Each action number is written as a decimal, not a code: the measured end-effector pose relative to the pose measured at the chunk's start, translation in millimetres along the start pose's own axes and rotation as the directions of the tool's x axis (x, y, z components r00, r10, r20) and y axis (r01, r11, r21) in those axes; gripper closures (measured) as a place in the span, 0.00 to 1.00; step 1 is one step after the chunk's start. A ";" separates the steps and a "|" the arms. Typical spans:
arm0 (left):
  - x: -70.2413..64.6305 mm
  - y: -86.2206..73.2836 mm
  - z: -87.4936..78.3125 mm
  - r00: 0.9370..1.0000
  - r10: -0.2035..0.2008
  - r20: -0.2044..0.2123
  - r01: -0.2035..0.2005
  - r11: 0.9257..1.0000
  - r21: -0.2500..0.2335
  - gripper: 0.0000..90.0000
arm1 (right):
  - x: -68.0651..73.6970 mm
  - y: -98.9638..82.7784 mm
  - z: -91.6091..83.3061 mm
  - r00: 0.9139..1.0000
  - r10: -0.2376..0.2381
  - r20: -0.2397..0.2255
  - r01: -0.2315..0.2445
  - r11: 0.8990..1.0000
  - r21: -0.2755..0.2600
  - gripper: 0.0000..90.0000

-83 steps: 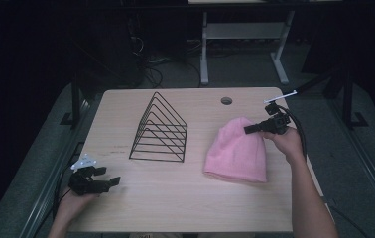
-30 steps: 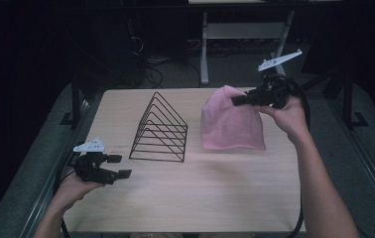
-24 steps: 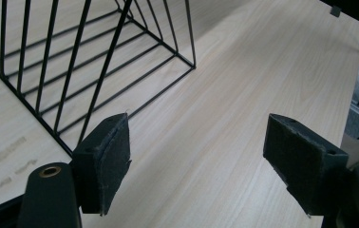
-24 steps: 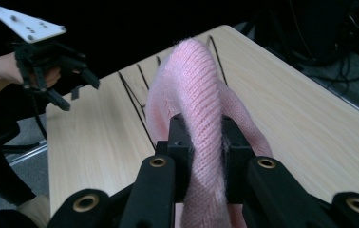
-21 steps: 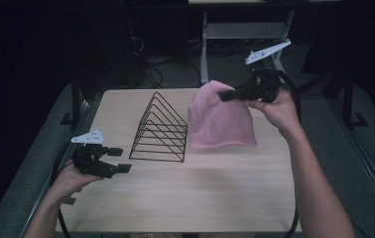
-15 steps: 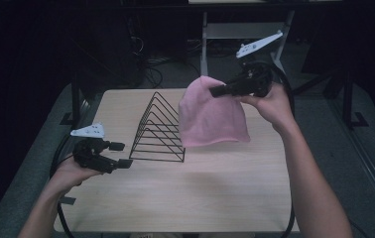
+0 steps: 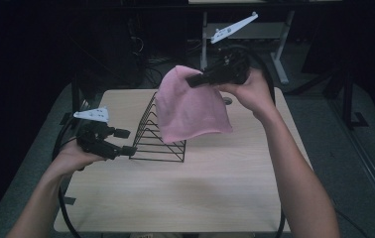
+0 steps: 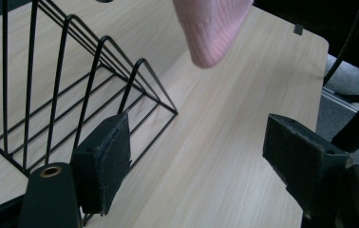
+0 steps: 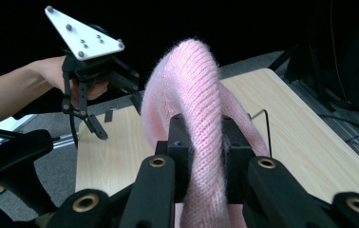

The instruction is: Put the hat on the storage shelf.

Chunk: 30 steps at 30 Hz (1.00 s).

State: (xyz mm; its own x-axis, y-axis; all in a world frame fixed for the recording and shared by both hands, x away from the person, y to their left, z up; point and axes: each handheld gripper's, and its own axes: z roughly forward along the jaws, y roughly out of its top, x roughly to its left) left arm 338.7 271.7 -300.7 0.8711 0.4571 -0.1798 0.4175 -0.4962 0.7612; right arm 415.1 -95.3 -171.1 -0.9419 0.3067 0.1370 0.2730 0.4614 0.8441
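Our right gripper (image 7: pixel 195 79) pinches the pink knit beanie (image 7: pixel 190 109) at its crown, upper centre of frame, over the wire rack (image 7: pixel 158 136). It hangs soft, light, floppy; the ribbed hem suits our wide-open left gripper (image 7: pixel 126 143).

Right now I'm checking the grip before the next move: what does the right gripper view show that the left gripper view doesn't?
The right gripper view shows the right gripper shut on a fold of the pink knit hat, with the left gripper held in a hand beyond it. The left gripper view shows its own open jaws next to the black wire rack, with just the hat's lower edge hanging above the table. Both show the hat and the wooden tabletop.
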 end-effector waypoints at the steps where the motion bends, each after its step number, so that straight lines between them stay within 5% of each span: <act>1: 0.6 2.6 -0.3 1.000 0.005 0.001 -0.005 1.000 0.000 0.27 | 0.8 1.9 0.9 1.000 -0.002 -0.002 0.002 1.000 0.000 0.87; 10: 7.6 22.3 1.9 0.999 0.028 0.029 -0.028 1.000 0.001 0.30 | 9.9 24.4 11.9 0.999 -0.024 -0.032 0.023 0.999 -0.026 0.87; 16: 14.3 24.3 4.3 0.998 0.004 0.060 -0.005 1.000 0.012 0.41 | 15.6 37.3 24.8 0.997 -0.052 -0.053 0.050 0.998 -0.036 0.87; 19: 18.8 23.3 1.9 0.990 -0.029 0.137 0.030 1.000 -0.006 0.51 | 16.6 42.2 30.5 0.996 -0.069 -0.063 0.066 0.997 -0.035 0.87; 28: 29.1 22.9 -2.7 0.995 -0.038 0.094 0.041 0.999 -0.027 0.89 | 14.7 52.5 41.3 0.993 -0.080 -0.092 0.075 0.996 -0.056 0.87; 30: 31.9 23.2 -4.5 0.997 -0.037 0.074 0.040 0.999 -0.036 0.91 | 13.3 53.4 42.4 0.993 -0.080 -0.092 0.075 0.995 -0.063 0.87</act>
State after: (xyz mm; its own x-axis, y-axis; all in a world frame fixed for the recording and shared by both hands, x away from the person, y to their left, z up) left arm 375.0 278.2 -286.0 0.8717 0.4191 -0.2539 0.4425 -0.4505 0.7754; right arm 425.5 -31.3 -146.2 -0.9748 0.1911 0.1156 0.1890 0.4301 0.8828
